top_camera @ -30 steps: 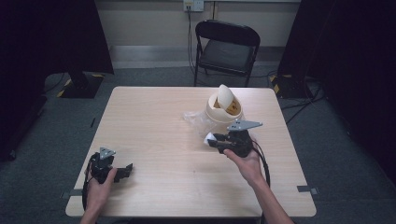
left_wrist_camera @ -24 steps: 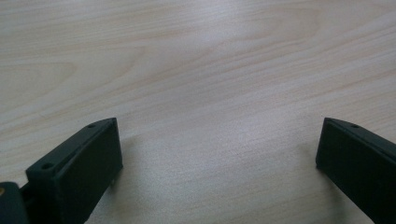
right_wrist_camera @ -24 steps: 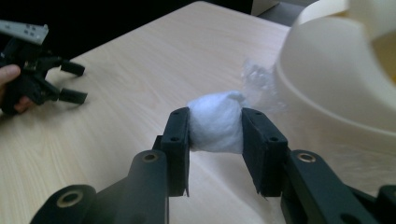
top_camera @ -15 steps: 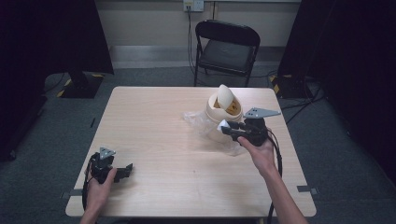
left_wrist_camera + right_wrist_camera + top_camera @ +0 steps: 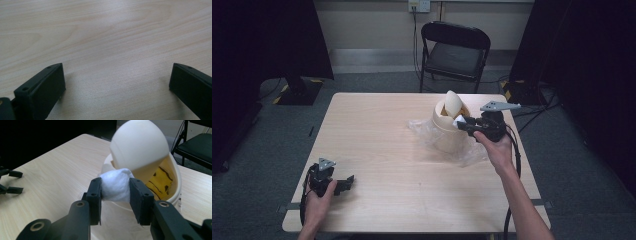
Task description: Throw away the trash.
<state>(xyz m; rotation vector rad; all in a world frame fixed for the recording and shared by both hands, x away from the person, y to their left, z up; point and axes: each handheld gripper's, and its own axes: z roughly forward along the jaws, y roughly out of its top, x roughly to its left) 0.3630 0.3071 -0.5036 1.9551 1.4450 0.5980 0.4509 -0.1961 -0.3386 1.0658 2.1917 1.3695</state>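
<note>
My left jaws stood wide apart with nothing but bare wood between them; my right jaws were clamped on a white wad (image 5: pixel 115 185), one pad pressing each side of it.

Going from the left: the left gripper (image 5: pixel 343 184) lay on the table (image 5: pixel 377 130) near its front left corner, my left hand (image 5: pixel 318 200) wrapped around its body, jaws pointing right along the front edge. In the left gripper view I saw both pads low over the wood grain.

Past a stretch of bare wood came a sheet of clear plastic (image 5: pixel 424 131), crumpled, spread right of the middle of the table. On it stood a cream bin (image 5: pixel 446 134), its swing lid (image 5: pixel 453 103) tipped up on edge so the mouth gaped. In the right gripper view I could see yellow with dark streaks inside the bin (image 5: pixel 163 185).

Furthest right, the right gripper (image 5: pixel 461 124) hung above the table toward the right edge, my right hand (image 5: pixel 496 148) behind it, jaws pointing left. The wad (image 5: pixel 459 121) sat at the bin's right rim, just beside the tilted lid (image 5: pixel 140 143); I could not tell whether it touched either.
</note>
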